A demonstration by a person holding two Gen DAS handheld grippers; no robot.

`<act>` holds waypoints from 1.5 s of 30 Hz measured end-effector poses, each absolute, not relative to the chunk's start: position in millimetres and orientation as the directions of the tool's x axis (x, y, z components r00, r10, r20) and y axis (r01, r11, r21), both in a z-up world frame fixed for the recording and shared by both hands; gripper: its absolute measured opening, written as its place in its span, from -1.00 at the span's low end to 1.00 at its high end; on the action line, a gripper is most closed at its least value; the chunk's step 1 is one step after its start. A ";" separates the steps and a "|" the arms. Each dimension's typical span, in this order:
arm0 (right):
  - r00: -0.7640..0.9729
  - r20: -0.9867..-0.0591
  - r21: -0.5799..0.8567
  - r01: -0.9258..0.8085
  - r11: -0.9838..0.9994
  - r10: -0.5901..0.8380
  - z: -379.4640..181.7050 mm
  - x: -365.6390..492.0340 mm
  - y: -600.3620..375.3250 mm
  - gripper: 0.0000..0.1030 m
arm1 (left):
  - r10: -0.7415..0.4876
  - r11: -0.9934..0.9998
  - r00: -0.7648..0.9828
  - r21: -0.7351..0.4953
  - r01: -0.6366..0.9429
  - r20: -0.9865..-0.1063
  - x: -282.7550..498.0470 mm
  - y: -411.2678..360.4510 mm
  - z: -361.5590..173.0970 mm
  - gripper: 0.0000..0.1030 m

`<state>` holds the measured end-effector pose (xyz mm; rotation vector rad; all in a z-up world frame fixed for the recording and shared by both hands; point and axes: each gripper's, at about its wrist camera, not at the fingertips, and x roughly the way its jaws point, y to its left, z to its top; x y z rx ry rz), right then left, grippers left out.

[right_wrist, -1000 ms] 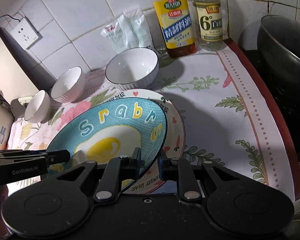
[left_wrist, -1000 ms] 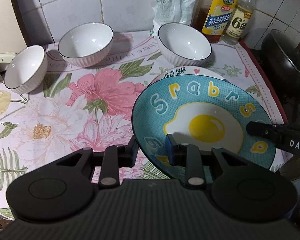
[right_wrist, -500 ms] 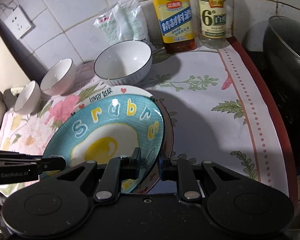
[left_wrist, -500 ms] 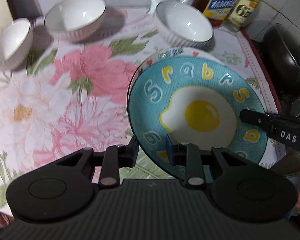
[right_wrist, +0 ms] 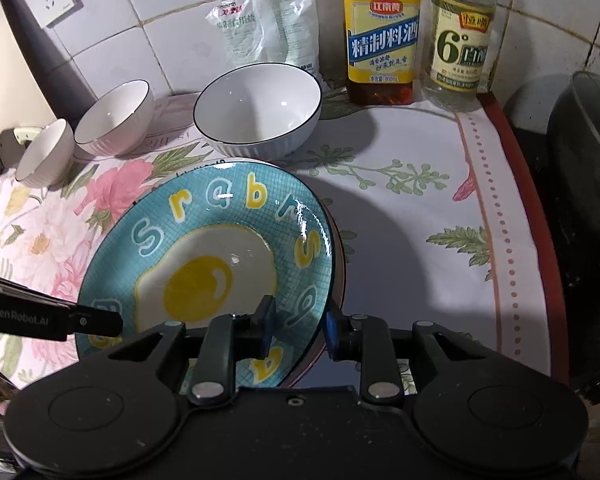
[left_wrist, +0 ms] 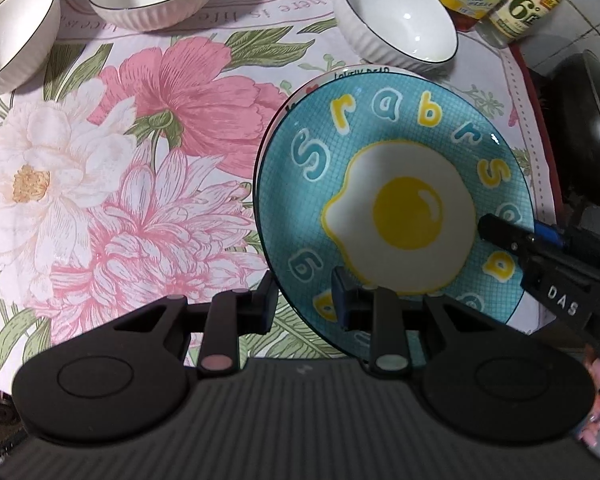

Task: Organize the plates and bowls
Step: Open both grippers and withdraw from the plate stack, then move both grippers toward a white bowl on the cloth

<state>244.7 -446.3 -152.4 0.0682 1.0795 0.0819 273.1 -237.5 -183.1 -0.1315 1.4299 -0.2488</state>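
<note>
Blue pads tip the black fingers of both grippers, and each pair straddles the rim of the teal fried-egg plate (left_wrist: 396,200). The left gripper (left_wrist: 305,300) has one finger outside the plate's near-left edge and the other over its painted face, so the rim sits between them; the jaws look closed down to the rim's thickness, pinching it. The right gripper (right_wrist: 298,330) clamps the opposite edge in the same way, one finger over the teal face near the yolk and the other beyond the rim, over the cloth. Held by both, the plate is tilted, its far edge lying over a white plate (left_wrist: 360,71) lettered along its rim, most of which is hidden beneath. Just behind the plates stands a ribbed white bowl (right_wrist: 258,110) with a dark rim. Further left along the wall are a second white bowl (right_wrist: 114,118) and a smaller bowl (right_wrist: 44,152), each apart from the others. All rest on a floral tablecloth (left_wrist: 120,168). Against the tiled wall stand a white packet (right_wrist: 266,20), a yellow-labelled bottle (right_wrist: 382,32) and a clear bottle (right_wrist: 462,36). A dark wok (right_wrist: 584,184) sits off the cloth's right edge.
</note>
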 end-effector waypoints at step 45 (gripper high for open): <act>0.538 -0.815 0.120 -0.204 0.972 0.213 -38.5 151.7 -401.4 0.42 | -0.107 0.987 0.361 -0.055 0.153 -0.926 157.8 -190.8 -52.0 0.11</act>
